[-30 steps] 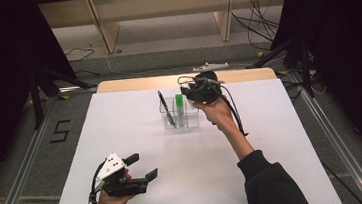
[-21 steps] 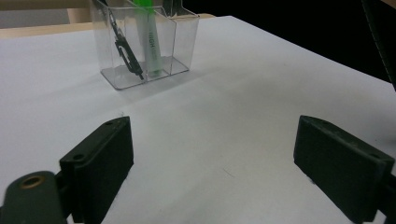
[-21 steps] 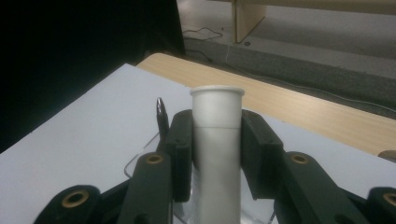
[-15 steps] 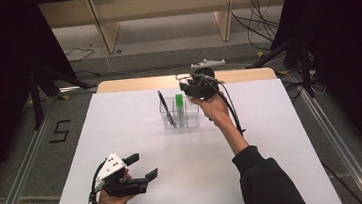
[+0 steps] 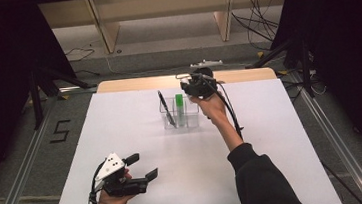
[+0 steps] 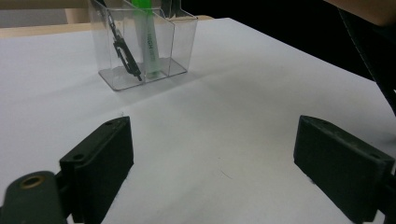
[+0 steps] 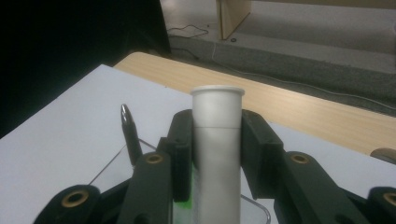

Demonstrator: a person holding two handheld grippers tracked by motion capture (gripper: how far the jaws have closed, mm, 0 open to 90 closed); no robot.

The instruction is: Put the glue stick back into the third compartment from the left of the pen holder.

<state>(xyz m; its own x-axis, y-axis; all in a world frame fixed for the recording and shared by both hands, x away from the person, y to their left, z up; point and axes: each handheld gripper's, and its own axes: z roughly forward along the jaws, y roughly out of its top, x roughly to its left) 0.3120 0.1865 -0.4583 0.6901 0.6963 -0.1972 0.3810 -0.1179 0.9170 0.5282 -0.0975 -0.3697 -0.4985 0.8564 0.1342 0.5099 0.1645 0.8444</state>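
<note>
High view: right gripper [image 5: 187, 83] sitting a bit farther back over the clear organizer [image 5: 179, 118] than a second ago; left gripper [image 5: 137, 167] staying put near the front edge, jaws spread. White table [image 5: 273, 138] lying over a wood top, grey floor and cables beyond. Left gripper view: jaws apart over bare white, black pen [image 6: 122, 44] and green marker [image 6: 148, 42] standing in the organizer. Right gripper view: pinching a white tube [image 7: 217, 154].

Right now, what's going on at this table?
A person works with two handheld grippers at a white table. The right gripper is clamped on a white cylindrical marker, held above a clear divided holder that contains a black pen and a green marker. The left gripper sits open and empty near the front edge.
</note>
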